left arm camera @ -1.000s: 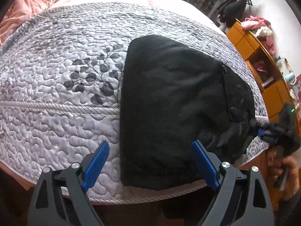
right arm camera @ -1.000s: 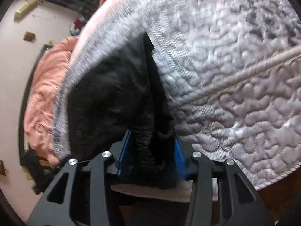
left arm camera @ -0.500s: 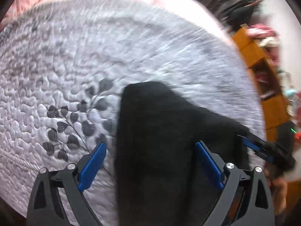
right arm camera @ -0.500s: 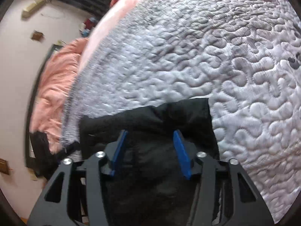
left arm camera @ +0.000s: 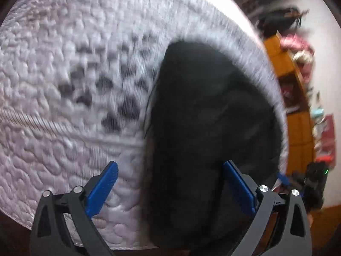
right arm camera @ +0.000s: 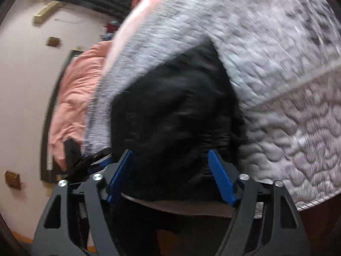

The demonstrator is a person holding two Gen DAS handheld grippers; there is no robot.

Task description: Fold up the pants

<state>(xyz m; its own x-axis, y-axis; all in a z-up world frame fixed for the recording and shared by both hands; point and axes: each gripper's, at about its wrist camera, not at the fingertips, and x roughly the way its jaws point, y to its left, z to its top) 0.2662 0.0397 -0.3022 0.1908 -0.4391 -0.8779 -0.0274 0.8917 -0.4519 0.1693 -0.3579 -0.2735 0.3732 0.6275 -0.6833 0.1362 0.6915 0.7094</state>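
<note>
Pants [left arm camera: 204, 132]: black, folded into a compact bundle, lying on the quilt [left arm camera: 64, 106] at the bed's near edge, close to its right-hand corner in the left wrist view. Both views are blurred; no brand, label or writing can be read on any item.

Left gripper [left arm camera: 170, 187]: fingers spread wide, holding nothing. One blue pad [left arm camera: 102, 189] sits over bare quilt, the other over the bundle's near part; whether that pad touches the cloth cannot be told.

Right gripper [right arm camera: 170, 177]: fingers open, straddling the gathered waistband end of the bundle, pads apart from the cloth. Its jaws have just been opening; a second ago they were clamped on a raised fold of the pants, which now lies flat.

Change since the earlier frames: the bundle is narrower, its right flap laid over; the left gripper has come closer and lower.

Quilt: grey-white, pebble-stitched, with a dark leaf print.

Shelf [left arm camera: 296, 115]: orange, beside the bed, cluttered.

Blanket [right arm camera: 72, 98]: pink, crumpled at the bed's far side.
</note>
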